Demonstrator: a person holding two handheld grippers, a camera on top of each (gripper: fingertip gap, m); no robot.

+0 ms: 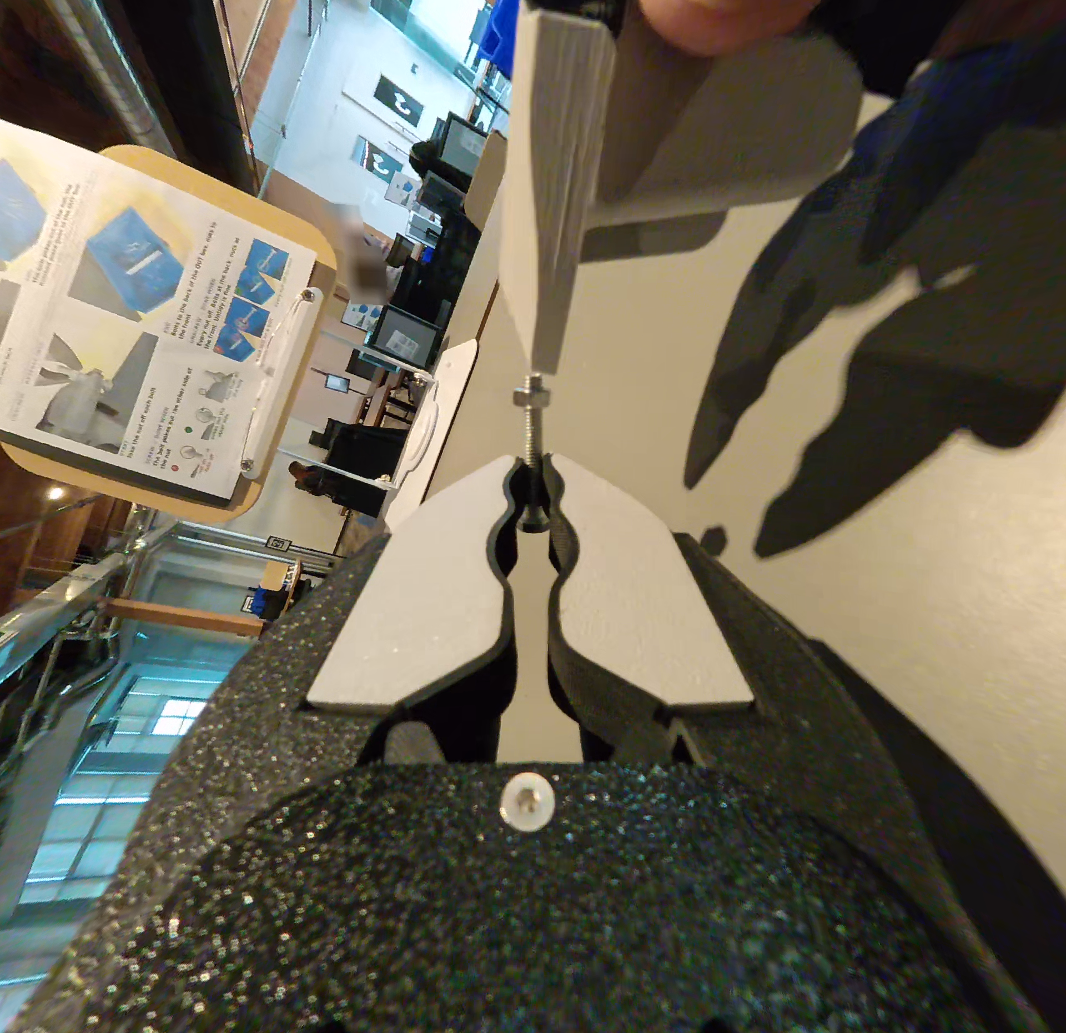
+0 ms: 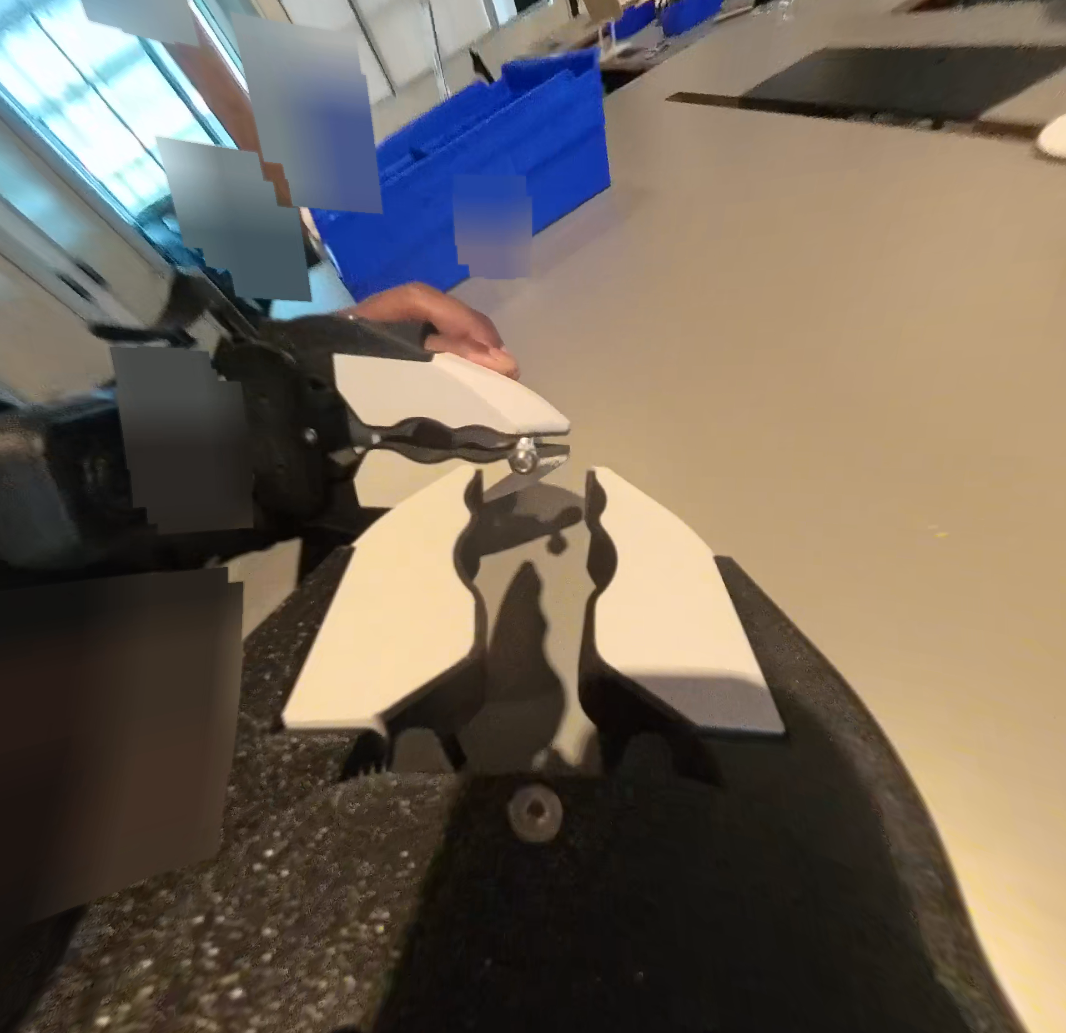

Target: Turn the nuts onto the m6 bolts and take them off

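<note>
Left claw (image 1: pixel 533 474) clenched on bolt (image 1: pixel 532 434); right claw (image 2: pixel 533 480) released. Best closed squarely around nut (image 1: pixel 532 396), centre frame, before spinning.

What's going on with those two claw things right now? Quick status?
Left gripper shut on bolt. Nut near bolt's tip. Right gripper open, empty, beside the nut. Nothing in the way.

L hand-held gripper (image 1: pixel 533 463): white fingers | glittery blk body | silver screw; R (image 2: pixel 533 477): same, blk screw
</note>
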